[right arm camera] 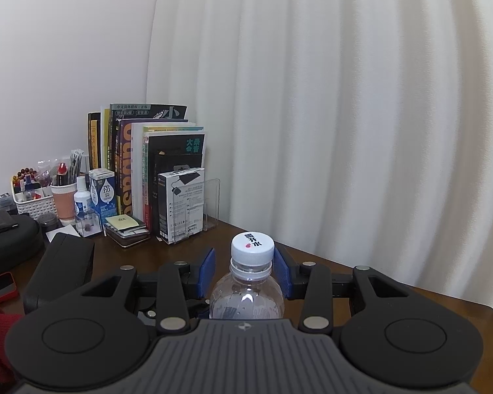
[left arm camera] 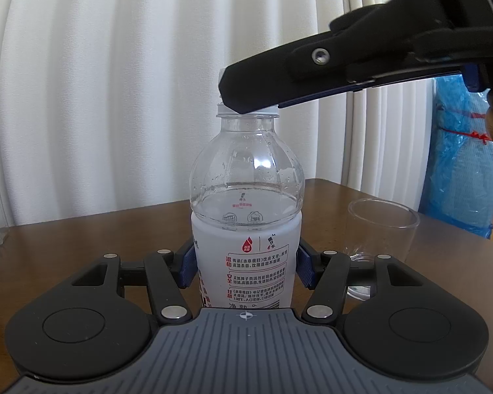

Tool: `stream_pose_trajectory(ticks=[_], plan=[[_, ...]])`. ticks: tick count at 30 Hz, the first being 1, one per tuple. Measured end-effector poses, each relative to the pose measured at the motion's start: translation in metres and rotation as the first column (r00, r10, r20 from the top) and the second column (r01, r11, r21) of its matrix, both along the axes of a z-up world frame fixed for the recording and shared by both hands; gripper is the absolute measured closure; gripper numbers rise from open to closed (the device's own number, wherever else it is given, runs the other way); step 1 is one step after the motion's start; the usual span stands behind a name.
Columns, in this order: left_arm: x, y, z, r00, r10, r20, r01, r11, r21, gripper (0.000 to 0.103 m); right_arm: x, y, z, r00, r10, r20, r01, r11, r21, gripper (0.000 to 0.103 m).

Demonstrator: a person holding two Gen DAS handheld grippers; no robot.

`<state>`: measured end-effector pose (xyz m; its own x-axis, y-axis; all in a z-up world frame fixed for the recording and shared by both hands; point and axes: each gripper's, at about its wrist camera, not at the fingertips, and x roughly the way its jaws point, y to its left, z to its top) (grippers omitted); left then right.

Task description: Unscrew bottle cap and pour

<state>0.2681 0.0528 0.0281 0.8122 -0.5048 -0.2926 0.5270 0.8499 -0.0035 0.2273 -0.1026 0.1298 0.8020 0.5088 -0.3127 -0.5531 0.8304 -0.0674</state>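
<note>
Left wrist view: the left hand-held gripper (left arm camera: 246, 267) clamps the clear, white-labelled plastic water bottle (left arm camera: 246, 203) at frame centre, upright on the brown wooden table (left arm camera: 82, 239); an empty clear cup (left arm camera: 381, 229) waits right.

Right wrist view: the right hand-held gripper (right arm camera: 245, 271) brackets the white ribbed screw cap (right arm camera: 252, 249), apparently gripping it, though contact is unclear. Cap on; unscrewing and pouring remain.

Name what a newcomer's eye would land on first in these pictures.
The clear water bottle stands upright at centre on the brown table, the left claw clamped around its labelled body. The right claw flanks its white cap from above. An empty clear glass waits at the bottle's right.
</note>
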Motion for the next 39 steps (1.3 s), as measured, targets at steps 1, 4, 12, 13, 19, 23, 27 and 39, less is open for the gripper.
stream_pose_trajectory(ticks=[1,4,12,13,19,23,27,39], plan=[[0.0,0.0,0.0,1.0,0.0,0.0,0.0,1.0,0.0,0.045,-0.001,0.0,0.0,1.0,0.001,0.001,-0.001,1.0,-0.002,0.06],[0.0,0.0,0.0,1.0,0.0,0.0,0.0,1.0,0.001,0.045,-0.004,0.0,0.0,1.0,0.004,0.003,-0.004,1.0,-0.007,0.06],[0.0,0.0,-0.001,1.0,0.0,0.001,0.0,1.0,0.002,0.045,-0.008,0.0,0.0,1.0,-0.001,0.012,0.001,1.0,-0.014,0.06],[0.001,0.0,-0.001,1.0,0.0,0.001,0.0,1.0,0.002,0.045,-0.008,0.0,0.001,1.0,-0.003,0.015,0.003,1.0,-0.013,0.06],[0.001,0.0,-0.001,1.0,0.0,0.001,0.0,1.0,0.002,0.045,0.0,0.001,0.007,0.999,-0.012,0.035,0.012,1.0,0.004,0.055],[0.001,0.0,-0.001,1.0,0.001,0.001,-0.001,1.0,0.003,0.045,0.001,0.005,0.007,0.999,-0.006,0.043,0.007,1.0,-0.015,0.055],[0.002,0.0,-0.001,1.0,-0.001,0.0,0.001,1.0,0.002,0.045,0.005,0.007,0.006,0.999,-0.005,0.043,0.006,1.0,-0.027,0.057],[0.004,-0.001,-0.002,1.0,0.002,-0.001,-0.002,1.0,0.0,0.045,0.01,0.001,0.002,0.999,-0.035,-0.001,0.035,0.998,0.051,0.071]])
